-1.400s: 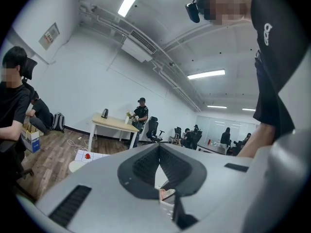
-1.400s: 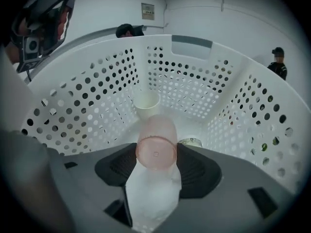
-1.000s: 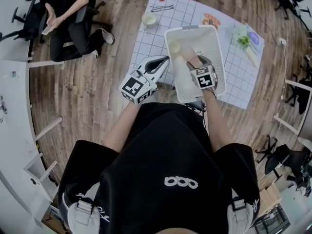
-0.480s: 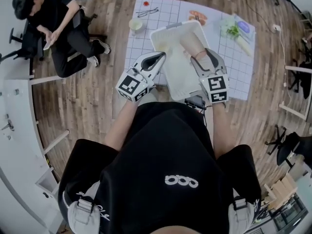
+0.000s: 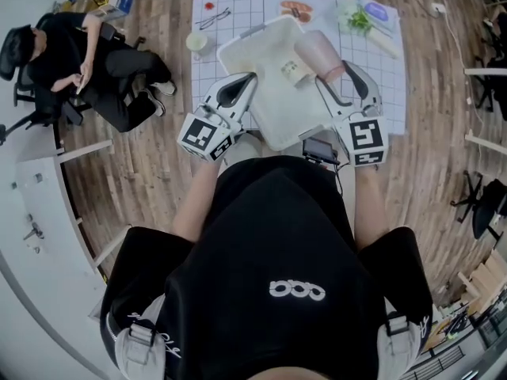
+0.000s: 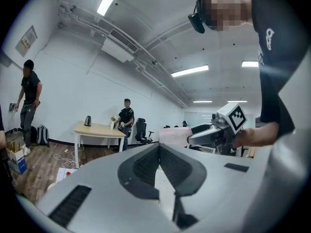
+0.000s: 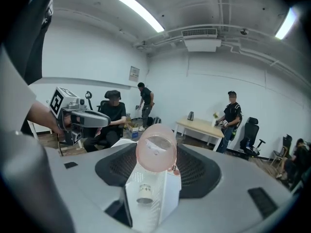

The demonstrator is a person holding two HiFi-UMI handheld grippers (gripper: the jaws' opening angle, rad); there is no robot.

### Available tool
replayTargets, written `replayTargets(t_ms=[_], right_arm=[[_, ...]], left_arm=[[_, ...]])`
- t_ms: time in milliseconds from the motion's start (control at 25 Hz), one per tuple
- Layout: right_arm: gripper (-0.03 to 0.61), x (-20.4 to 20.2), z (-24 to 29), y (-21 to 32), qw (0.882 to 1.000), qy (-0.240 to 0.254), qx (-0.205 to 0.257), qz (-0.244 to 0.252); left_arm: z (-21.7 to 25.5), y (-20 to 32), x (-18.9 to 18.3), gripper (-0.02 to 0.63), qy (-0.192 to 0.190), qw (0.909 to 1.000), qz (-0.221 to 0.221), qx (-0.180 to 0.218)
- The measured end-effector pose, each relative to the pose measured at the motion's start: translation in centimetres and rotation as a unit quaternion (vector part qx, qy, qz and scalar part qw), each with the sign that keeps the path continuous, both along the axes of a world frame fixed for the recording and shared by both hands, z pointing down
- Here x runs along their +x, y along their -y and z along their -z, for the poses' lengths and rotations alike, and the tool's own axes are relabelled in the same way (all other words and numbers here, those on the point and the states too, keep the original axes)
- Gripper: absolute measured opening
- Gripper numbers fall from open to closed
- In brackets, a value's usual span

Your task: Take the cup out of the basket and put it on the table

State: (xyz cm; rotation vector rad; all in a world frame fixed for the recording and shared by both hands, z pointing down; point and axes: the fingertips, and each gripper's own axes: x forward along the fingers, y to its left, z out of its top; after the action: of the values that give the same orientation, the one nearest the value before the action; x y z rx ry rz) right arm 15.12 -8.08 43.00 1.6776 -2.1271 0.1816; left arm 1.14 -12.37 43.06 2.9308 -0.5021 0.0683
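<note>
In the head view my right gripper (image 5: 326,71) is shut on a pink cup (image 5: 318,52), held on its side above the far right rim of the white basket (image 5: 252,55). The right gripper view has that pink cup (image 7: 156,148) with its open mouth toward the camera, between my right gripper's (image 7: 156,155) jaws, and the basket (image 7: 163,205) below. A small white cup (image 5: 293,71) lies inside the basket. My left gripper (image 5: 249,81) is shut on the basket's left rim. From the left gripper (image 6: 159,147) view, the pink cup (image 6: 175,135) shows ahead.
The basket sits on a table with a white grid mat (image 5: 388,93). On the mat are a pale cup (image 5: 196,41), glasses (image 5: 214,16), a food plate (image 5: 295,9) and greens (image 5: 360,18). A seated person (image 5: 75,50) is at the left on the wooden floor.
My right gripper has risen out of the basket with the pink cup and moved toward its far right rim. The left gripper stays on the basket's left rim.
</note>
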Motion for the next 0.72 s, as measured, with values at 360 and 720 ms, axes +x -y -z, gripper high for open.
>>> replayTargets(t_ms=[360,720], right_arm=[[0.261,5.8,-1.9,-3.7,0.998,0.006,-0.025,-0.053],[0.261,13.6,-4.2,-9.3,0.991,0.007,-0.058,-0.117]], left_arm=[[0.3,-2.9,5.0,0.006,0.002,0.999,-0.045,0.001],[0.1,-5.8,10.7,0.006,0.003,0.9964,-0.085,0.003]])
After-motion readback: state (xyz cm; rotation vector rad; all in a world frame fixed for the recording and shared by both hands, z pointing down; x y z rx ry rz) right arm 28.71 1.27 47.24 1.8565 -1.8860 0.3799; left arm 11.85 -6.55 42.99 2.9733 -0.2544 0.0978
